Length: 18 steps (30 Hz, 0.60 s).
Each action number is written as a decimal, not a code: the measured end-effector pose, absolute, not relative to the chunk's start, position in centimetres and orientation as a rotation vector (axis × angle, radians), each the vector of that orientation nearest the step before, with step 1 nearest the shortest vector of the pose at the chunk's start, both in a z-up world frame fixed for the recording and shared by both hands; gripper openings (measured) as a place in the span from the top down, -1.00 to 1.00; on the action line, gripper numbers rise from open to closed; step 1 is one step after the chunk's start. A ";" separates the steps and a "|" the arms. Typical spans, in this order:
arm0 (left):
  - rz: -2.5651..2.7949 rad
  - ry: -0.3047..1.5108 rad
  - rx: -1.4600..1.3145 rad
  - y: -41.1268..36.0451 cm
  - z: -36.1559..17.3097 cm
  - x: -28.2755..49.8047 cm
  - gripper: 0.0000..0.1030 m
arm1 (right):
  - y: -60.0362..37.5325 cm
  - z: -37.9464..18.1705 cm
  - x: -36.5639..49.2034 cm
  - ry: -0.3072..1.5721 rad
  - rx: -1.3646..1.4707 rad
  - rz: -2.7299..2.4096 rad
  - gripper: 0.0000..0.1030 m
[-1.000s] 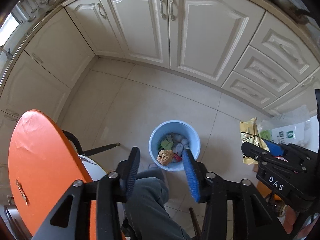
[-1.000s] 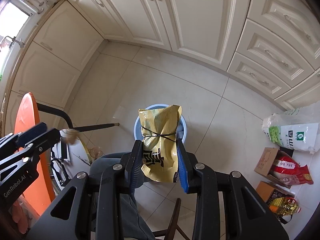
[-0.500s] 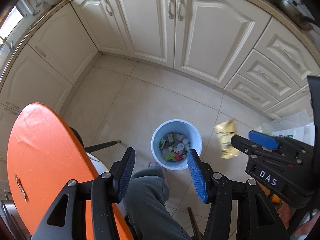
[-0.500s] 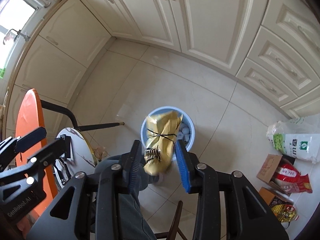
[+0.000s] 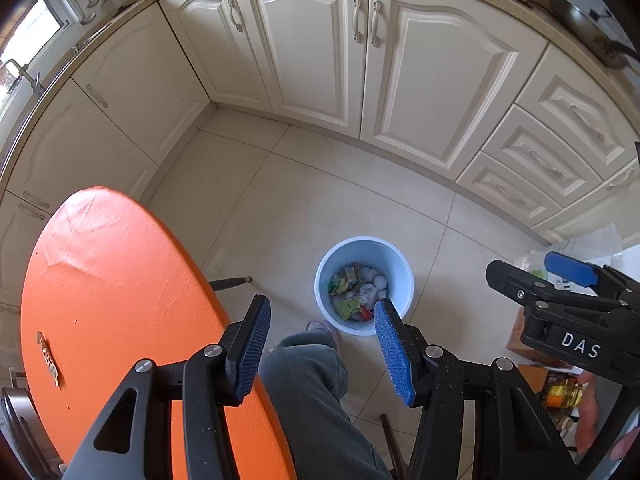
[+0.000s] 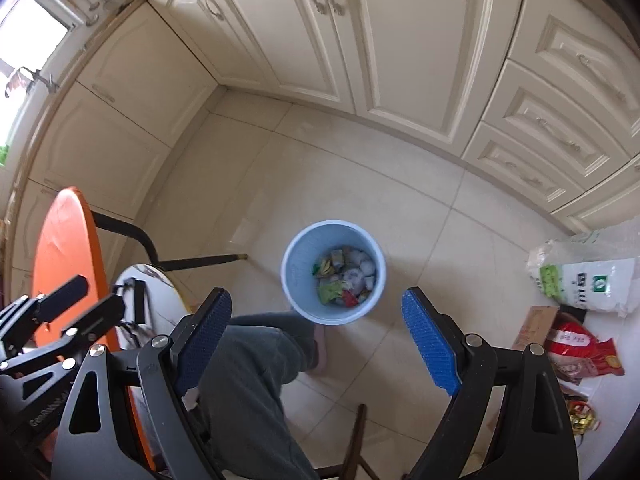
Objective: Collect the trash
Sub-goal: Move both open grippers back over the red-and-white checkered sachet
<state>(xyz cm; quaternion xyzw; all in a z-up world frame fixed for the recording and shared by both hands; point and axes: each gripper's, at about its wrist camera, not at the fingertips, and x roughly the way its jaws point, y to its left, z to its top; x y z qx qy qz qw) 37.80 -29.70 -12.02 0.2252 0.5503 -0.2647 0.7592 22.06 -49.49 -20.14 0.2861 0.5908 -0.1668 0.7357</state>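
The right tongs [image 6: 316,340] are hanging almost straight over the blue bin [image 6: 296,276] on the floor, so anything let go falls into it; their jaws have just been opening and are now gaping with nothing between them. The bin is sitting by the person's foot, already holding mixed wrappers [image 6: 346,278]. The left tongs [image 5: 320,348] are standing half-open and empty beside the orange surface [image 5: 112,300], where one small scrap [image 5: 48,358] is lying, probably next to collect.

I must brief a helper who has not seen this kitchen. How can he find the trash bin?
Find the cream corner cabinets. On the pale tiles before them, beside the orange table, stands the trash bin: round, light blue, the floor's only open container.
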 end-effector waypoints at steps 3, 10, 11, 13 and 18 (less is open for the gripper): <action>-0.575 1.203 0.481 -28.5 -11.5 37.2 0.03 | -49.0 -19.4 21.5 1.286 0.624 -0.367 -0.72; -0.546 1.183 0.437 -23.9 -9.2 36.0 0.03 | -46.6 -16.6 21.3 1.265 0.559 -0.357 -0.72; -0.536 1.178 0.427 -22.9 -8.8 35.9 0.03 | -46.0 -16.1 21.5 1.261 0.552 -0.350 -0.72; -0.516 1.167 0.403 -20.7 -8.0 35.5 0.03 | -44.7 -15.2 21.7 1.251 0.530 -0.334 -0.72; -0.466 1.148 0.334 -14.3 -5.8 34.8 0.03 | -40.3 -13.4 23.2 1.246 0.478 -0.272 -0.72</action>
